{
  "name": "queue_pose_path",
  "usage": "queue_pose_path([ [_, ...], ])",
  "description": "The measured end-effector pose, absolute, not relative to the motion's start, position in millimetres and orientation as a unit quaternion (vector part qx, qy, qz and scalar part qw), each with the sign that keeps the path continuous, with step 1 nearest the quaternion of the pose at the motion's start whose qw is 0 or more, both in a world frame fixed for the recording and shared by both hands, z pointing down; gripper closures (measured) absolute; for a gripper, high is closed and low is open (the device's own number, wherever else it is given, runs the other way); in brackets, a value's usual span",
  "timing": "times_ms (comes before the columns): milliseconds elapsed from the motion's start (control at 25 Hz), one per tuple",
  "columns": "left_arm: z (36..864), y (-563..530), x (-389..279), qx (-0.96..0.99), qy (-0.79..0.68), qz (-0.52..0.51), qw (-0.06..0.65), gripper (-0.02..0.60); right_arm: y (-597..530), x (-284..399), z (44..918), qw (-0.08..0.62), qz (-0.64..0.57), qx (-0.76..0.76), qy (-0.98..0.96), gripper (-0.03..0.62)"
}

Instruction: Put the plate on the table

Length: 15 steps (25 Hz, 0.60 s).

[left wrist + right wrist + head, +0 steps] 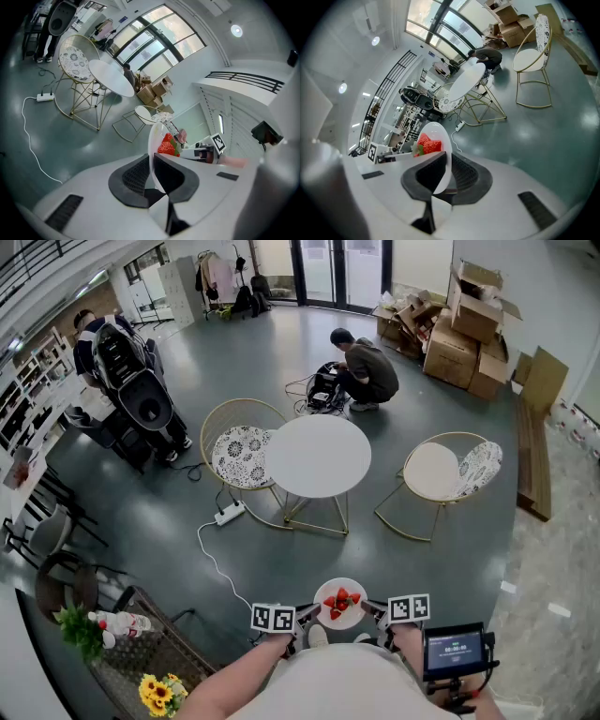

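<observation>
A small white plate point(325, 615) with several strawberries point(340, 602) is held level close in front of the person's body, well short of the round white table point(318, 455). My left gripper point(298, 617) is shut on the plate's left rim point(151, 154); the strawberries point(168, 145) show just past its jaws. My right gripper point(378, 612) is shut on the right rim of the plate point(440, 161), with the strawberries point(427, 143) beyond. The table point(111, 77) point(467, 80) shows far off in both gripper views.
Two gold-framed chairs flank the table, a patterned one point(240, 455) at left and a white one point(441, 472) at right. A power strip point(229, 513) and its cable lie on the floor before the table. A person point(364, 371) crouches behind it. Cardboard boxes point(464, 329) are stacked at the back right.
</observation>
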<state>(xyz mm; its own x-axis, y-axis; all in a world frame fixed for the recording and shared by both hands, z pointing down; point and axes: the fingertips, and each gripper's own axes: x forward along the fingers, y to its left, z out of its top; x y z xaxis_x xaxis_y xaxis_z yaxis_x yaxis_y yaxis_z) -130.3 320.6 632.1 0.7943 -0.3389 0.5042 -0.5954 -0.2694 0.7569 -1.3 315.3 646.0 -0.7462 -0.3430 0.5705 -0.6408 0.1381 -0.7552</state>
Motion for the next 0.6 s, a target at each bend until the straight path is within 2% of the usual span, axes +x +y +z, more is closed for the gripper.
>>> queue_pose_path([
  [600, 634, 300, -138, 0.790, -0.308, 0.118, 0.517, 0.556, 295, -8, 645, 0.131, 0.575, 0.341, -0.732, 0.563],
])
